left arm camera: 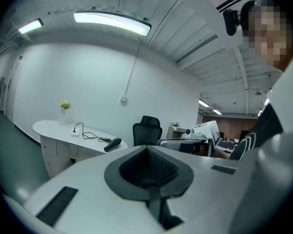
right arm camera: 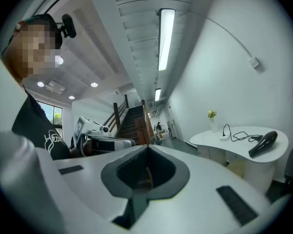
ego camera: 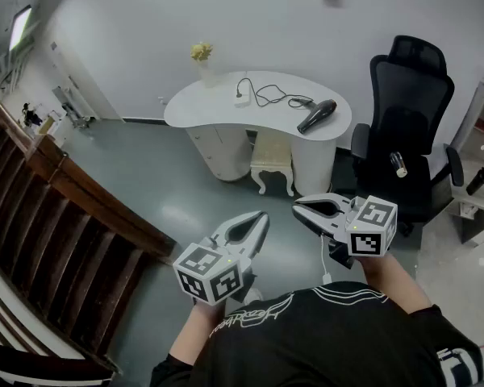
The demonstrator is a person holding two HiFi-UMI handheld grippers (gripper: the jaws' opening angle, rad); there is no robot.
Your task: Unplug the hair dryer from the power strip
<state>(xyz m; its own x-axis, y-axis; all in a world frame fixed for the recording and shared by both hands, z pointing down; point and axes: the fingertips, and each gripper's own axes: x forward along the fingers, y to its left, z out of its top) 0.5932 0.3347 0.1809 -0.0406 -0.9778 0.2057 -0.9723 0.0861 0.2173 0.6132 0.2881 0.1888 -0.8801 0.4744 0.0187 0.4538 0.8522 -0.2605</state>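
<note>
A black hair dryer [ego camera: 316,116] lies on the right end of a white curved table [ego camera: 202,111] across the room. Its black cord loops left to a white power strip [ego camera: 243,99], where it is plugged in. Both grippers are held in front of my chest, far from the table. My left gripper [ego camera: 262,216] is shut and holds nothing; my right gripper [ego camera: 297,208] beside it is also shut and holds nothing. The left gripper view has the hair dryer [left arm camera: 112,144] and power strip [left arm camera: 75,134] small at the left. The right gripper view has the dryer [right arm camera: 262,144] and strip [right arm camera: 224,139] at the right.
A black office chair [ego camera: 407,135] stands right of the table. A vase of yellow flowers [ego camera: 200,55] sits at the table's back left. A small white stool [ego camera: 273,164] is tucked under it. A wooden stair railing [ego camera: 64,192] runs along the left. Grey floor lies between me and the table.
</note>
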